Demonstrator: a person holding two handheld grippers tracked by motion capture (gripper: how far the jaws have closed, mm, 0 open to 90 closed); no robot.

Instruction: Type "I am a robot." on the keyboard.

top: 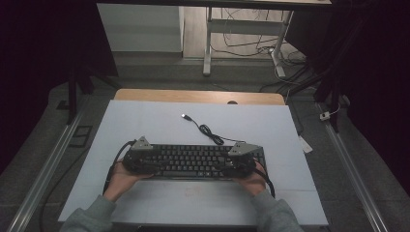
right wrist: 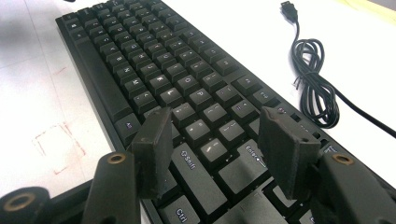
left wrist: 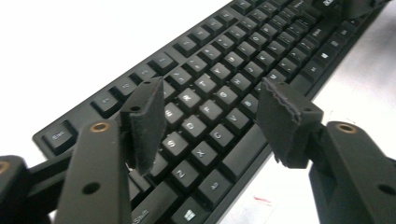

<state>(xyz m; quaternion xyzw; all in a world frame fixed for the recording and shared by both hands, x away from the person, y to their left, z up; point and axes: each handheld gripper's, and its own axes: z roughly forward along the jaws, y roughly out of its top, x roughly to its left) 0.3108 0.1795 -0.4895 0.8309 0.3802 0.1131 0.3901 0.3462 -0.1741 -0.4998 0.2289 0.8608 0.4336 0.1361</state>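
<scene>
Black keyboard (top: 193,161) lay under left gripper (left wrist: 210,116) and right gripper (right wrist: 215,144), jaws wide apart, holding nothing; any keypress probably needed them closed first.

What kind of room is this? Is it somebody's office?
Probably a lab or workshop for recording, not an ordinary office: a white board covers the table, metal rails flank it, and loose cables lie under a desk behind.

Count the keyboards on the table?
1. A black keyboard lies on the white table, near the person; left gripper and right gripper hover over its ends.
</scene>
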